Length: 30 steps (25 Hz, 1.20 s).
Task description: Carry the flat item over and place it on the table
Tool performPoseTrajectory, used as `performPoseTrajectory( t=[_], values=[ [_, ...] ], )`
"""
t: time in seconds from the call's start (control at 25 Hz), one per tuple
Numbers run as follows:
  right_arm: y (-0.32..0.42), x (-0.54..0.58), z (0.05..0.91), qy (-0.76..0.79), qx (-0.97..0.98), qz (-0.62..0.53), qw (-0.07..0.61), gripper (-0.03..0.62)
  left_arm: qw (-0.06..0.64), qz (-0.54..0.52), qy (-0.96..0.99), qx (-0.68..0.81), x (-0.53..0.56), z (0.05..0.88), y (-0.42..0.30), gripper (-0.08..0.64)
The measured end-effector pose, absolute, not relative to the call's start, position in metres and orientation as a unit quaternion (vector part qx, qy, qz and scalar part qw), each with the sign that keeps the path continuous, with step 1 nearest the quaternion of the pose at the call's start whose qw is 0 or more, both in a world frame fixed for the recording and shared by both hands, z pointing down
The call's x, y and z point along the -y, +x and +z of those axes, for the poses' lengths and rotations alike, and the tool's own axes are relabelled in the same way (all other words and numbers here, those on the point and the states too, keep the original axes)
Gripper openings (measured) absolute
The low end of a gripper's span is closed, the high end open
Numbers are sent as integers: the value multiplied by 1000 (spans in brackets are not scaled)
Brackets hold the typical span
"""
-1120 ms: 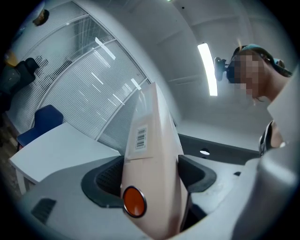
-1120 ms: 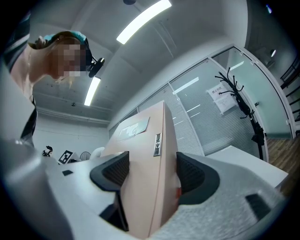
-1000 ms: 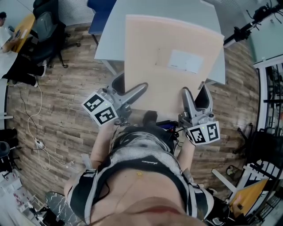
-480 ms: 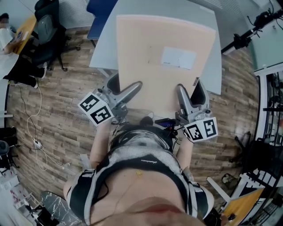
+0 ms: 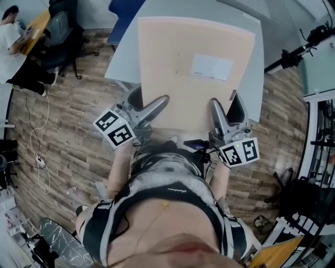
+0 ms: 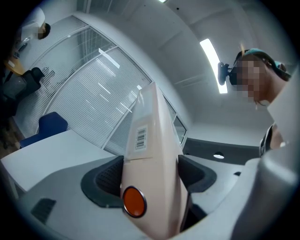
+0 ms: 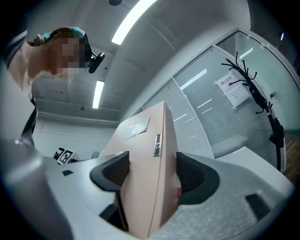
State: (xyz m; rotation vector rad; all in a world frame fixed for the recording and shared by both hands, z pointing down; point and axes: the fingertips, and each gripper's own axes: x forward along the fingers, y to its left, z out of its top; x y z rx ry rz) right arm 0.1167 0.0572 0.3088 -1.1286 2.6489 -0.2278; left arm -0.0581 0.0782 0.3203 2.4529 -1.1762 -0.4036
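Note:
A flat beige cardboard box [image 5: 193, 68] with a white label hangs level above the grey table [image 5: 125, 49], held by its near edge. My left gripper [image 5: 157, 104] is shut on the box's near-left edge and my right gripper [image 5: 224, 112] on its near-right edge. In the left gripper view the box [image 6: 152, 154] stands edge-on between the black pads [image 6: 105, 176], showing a barcode sticker and an orange dot. The right gripper view shows the same box [image 7: 147, 178] pinched between both pads [image 7: 192, 173].
Office chairs [image 5: 60, 31] and a seated person [image 5: 13, 29] are at the far left. Cables [image 5: 39, 157] trail over the wooden floor. A tripod arm [image 5: 301, 49] and racks [image 5: 319, 131] stand at the right. A blue chair [image 5: 123, 10] sits behind the table.
The box has shifted a little to the left and further over the table along with both grippers. Both grips are unchanged.

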Motion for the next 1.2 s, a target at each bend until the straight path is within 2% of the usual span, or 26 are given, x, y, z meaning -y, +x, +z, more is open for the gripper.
performPoseTrajectory(
  t=[0.76,1.2],
  values=[
    [177,-57,319,-452,-876,-94,137,301,215,-106,898,368,-56,323,1,354],
    [176,-18,321,-493,-856,-87,125,301,231,-109,908,331,-3,331,-1,354]
  ],
)
